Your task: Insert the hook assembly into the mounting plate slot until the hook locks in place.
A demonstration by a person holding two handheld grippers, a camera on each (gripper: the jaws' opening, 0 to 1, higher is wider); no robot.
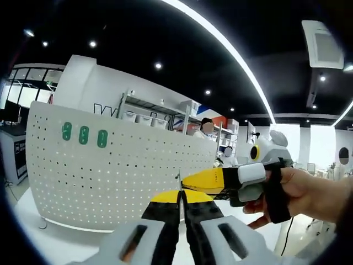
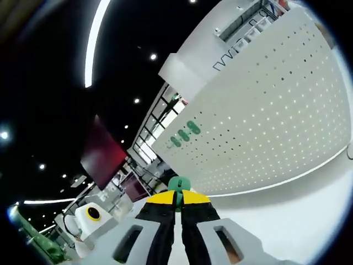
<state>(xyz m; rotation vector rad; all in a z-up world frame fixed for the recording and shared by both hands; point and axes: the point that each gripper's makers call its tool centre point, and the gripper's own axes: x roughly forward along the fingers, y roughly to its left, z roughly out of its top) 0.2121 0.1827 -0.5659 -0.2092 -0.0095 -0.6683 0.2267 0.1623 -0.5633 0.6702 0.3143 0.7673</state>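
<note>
A white perforated mounting plate [image 1: 110,171] [image 2: 276,110] stands upright on a white table [image 1: 33,226] [image 2: 314,204]. Three green hook bases [image 1: 84,134] [image 2: 183,134] sit in a row near its upper corner. In the left gripper view, my left gripper [image 1: 180,194] is shut, and a thin metal hook wire [image 1: 178,178] pokes up from its yellow tips. My right gripper [image 1: 188,179], held in a hand [image 1: 309,193], comes in from the right, its tip close beside the wire. In the right gripper view, my right gripper [image 2: 177,196] is shut on a green hook piece [image 2: 177,184].
Shelving with white bins [image 1: 149,118] stands behind the plate, and a person [image 1: 205,128] is further back. A monitor on a desk [image 1: 11,143] is at far left. The table runs bare in front of the plate's lower edge [image 2: 287,182].
</note>
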